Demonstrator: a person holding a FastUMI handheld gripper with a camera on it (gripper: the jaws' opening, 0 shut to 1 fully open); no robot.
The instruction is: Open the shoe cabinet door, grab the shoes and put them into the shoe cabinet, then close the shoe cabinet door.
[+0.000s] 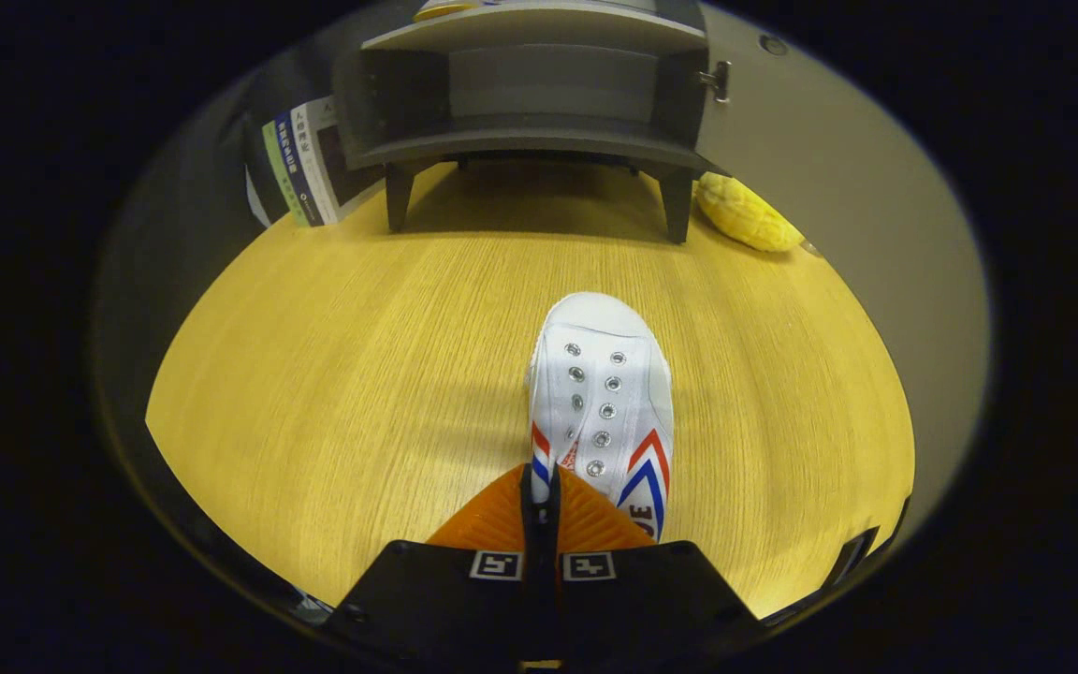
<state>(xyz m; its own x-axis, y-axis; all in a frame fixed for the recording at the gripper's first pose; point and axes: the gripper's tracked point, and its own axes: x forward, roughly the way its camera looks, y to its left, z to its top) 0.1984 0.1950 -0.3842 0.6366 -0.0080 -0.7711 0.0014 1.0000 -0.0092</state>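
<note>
The white shoe (603,398) lies mid-table, toe toward the open shoe cabinet (539,89) at the far edge. The gripper (540,496) has its orange fingers (492,520) clamped on the shoe's side wall. A yellow object (747,215) sits by the cabinet's right leg, books (300,168) at the far left corner of the wooden table (314,356).

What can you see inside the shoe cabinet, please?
The cabinet stands open; the visible compartment looks bare. Its side corners are shadowed. The gripper is shut on the shoe.

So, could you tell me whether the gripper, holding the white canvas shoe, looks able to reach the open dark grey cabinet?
Probably yes: the gripper is shut on the white canvas shoe, the cabinet stands open beyond it, and bare wooden tabletop lies between.
</note>
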